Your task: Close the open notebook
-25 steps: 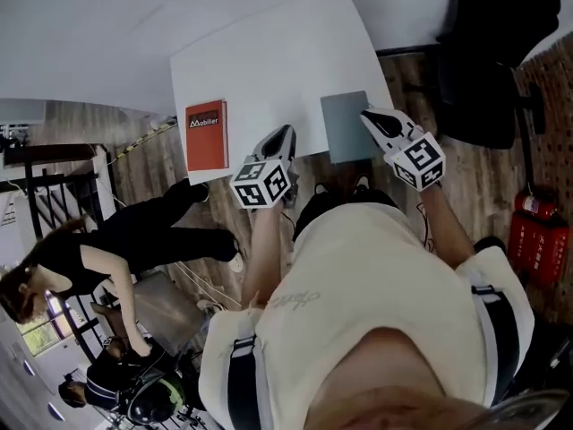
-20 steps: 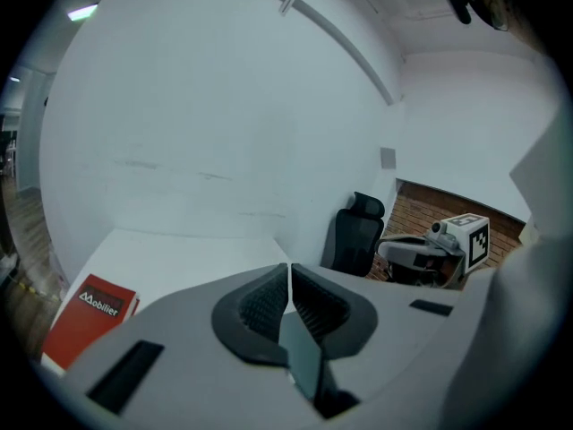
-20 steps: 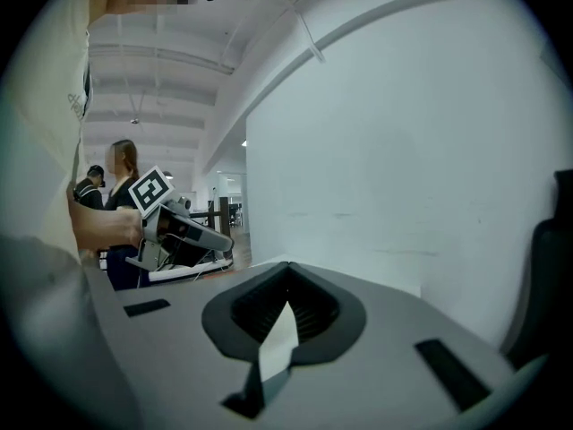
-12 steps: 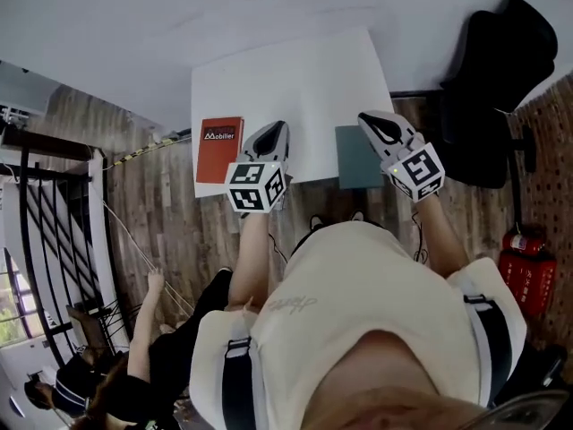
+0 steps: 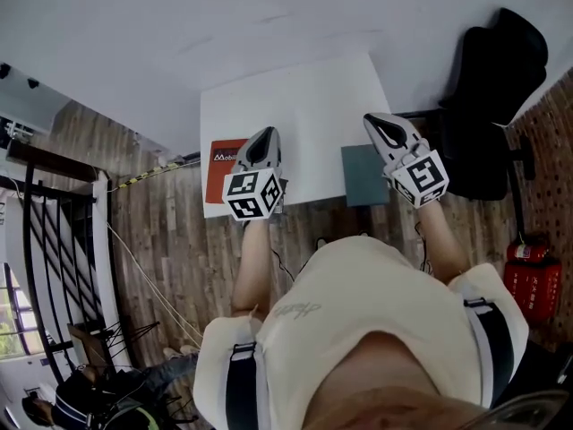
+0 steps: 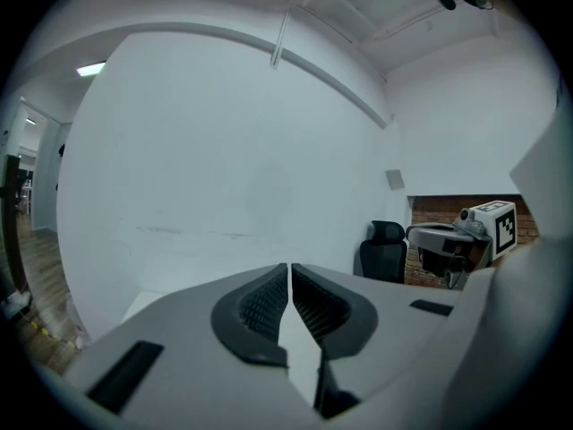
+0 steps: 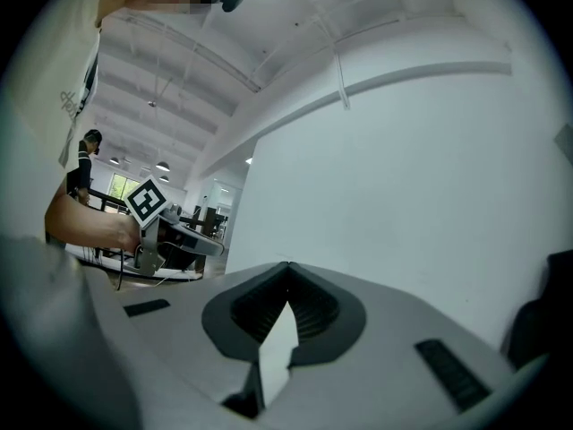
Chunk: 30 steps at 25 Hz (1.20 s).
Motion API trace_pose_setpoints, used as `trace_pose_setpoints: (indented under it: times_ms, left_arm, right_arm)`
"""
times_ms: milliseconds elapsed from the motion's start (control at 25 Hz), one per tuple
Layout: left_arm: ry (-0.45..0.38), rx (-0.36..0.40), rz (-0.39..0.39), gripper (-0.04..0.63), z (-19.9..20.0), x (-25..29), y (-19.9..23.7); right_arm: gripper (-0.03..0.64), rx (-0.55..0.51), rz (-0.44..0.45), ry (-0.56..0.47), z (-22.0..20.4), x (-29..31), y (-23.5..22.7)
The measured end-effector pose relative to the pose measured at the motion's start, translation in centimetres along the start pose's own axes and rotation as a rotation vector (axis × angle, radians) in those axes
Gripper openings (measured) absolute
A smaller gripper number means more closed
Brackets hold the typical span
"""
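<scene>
Two notebooks lie flat on the white table [image 5: 295, 106]: an orange one [image 5: 224, 170] at its left front corner and a grey-teal one [image 5: 364, 176] at its right front edge. Both show a cover, not open pages. My left gripper [image 5: 266, 133] is held in the air over the table's front left, just right of the orange notebook, shut and empty. My right gripper [image 5: 375, 120] hovers above the grey-teal notebook, also shut with nothing in it. In the left gripper view the pads [image 6: 269, 301] meet and face a white wall. In the right gripper view the pads [image 7: 312, 307] touch at the tips.
A black office chair [image 5: 497, 79] stands to the right of the table, and a red fire extinguisher [image 5: 528, 276] is near the brick wall. A black railing [image 5: 36, 231] runs along the left. A person [image 5: 89, 399] crouches at the lower left on the wooden floor.
Both grippers have risen, staying shut, and now point level at the wall. The person in black on the left has moved down out of the middle of the view.
</scene>
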State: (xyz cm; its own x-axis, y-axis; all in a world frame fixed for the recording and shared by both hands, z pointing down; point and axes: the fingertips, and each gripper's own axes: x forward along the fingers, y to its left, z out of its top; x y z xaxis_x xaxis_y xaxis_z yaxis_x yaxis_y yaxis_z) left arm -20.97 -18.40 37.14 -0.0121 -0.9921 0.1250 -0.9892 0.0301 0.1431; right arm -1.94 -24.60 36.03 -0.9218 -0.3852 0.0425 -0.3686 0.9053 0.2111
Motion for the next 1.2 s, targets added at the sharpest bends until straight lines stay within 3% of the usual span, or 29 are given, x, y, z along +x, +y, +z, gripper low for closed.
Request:
trace_pose_setpoints:
  times_ms: [360, 720, 1200]
  left_arm:
    - [-0.06, 0.025, 0.025, 0.029, 2.2, -0.2, 0.6]
    - [-0.042, 0.011, 0.031, 0.029, 0.7, -0.8, 0.6]
    - [-0.028, 0.048, 0.009, 0.029, 0.9, -0.7, -0.9]
  right_arm:
    - [0.008, -0.023, -0.039, -0.037, 2.1, 0.2, -1.2]
    - [0.006, -0.016, -0.014, -0.013, 1.4, -0.2, -0.2]
    - [0.006, 0.035, -0.016, -0.003, 0.3, -1.6, -0.7]
